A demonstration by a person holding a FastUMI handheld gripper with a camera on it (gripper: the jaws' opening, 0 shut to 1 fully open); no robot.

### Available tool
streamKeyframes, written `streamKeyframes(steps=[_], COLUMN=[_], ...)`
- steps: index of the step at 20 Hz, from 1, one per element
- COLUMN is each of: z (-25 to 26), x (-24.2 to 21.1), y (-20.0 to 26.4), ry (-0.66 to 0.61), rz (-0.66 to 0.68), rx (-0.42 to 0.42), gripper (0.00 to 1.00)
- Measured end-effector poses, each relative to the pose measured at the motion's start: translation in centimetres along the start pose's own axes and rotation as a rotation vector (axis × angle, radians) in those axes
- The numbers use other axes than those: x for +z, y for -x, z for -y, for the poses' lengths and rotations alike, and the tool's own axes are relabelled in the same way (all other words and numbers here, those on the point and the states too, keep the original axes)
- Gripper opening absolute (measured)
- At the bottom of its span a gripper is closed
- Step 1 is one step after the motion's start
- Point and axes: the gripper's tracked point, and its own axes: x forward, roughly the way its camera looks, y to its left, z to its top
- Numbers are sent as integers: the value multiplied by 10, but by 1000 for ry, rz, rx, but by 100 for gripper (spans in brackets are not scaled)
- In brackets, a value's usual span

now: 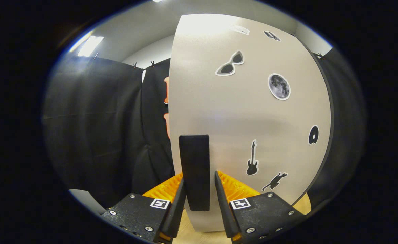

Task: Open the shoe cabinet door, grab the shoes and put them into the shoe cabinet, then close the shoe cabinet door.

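Observation:
The white shoe cabinet door [239, 112] stands right in front of me, and I see its face at close range. A black upright handle [194, 162] is fixed near the door's left edge. My gripper [199, 176] is shut on this handle, with one finger on each side of it. Stickers dot the door face, among them sunglasses [230, 63], a moon [279, 86] and a guitar [252, 158]. The door hides the inside of the cabinet.
Black cloth wall [97, 128] hangs beyond the door's left edge and also shows past its right edge. A pale wooden surface [188, 234] lies under the fingers. A white corner of something [83, 200] shows low on the left.

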Motion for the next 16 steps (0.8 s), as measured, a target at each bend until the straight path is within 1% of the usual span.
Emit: streamKeyframes(steps=[3,7,16], z=[-1,-2,-3], x=[-1,-2,-4], y=[-4,-8,-19], ry=[24,50,11], rz=[5,35,34], rx=[-34,-58,-107], gripper=[54,58,65])
